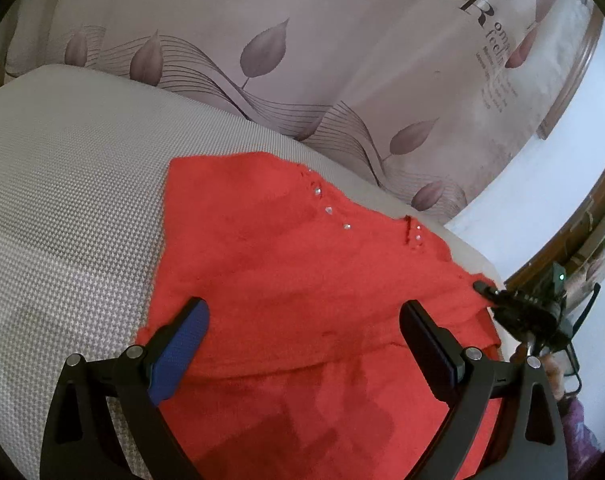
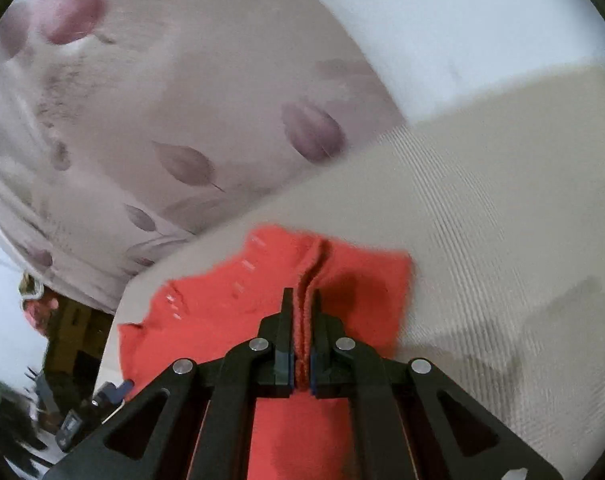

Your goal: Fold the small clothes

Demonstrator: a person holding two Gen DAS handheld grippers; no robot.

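A small red knitted garment [image 1: 302, 280] with small shiny studs lies on a grey woven cushion [image 1: 70, 208]. My left gripper [image 1: 304, 312] is open wide just above the garment, one finger near its left edge, holding nothing. In the right wrist view the same red garment [image 2: 222, 312] lies on the cushion [image 2: 482, 240]. My right gripper [image 2: 302, 300] is shut on a raised ridge of the red fabric pinched between its fingers. The right gripper also shows at the garment's right edge in the left wrist view [image 1: 482, 286].
A pale curtain with leaf print [image 1: 302, 60] hangs behind the cushion. A wooden frame [image 1: 574, 80] and white wall stand at the right. Clutter shows at the lower left of the right wrist view [image 2: 62, 400].
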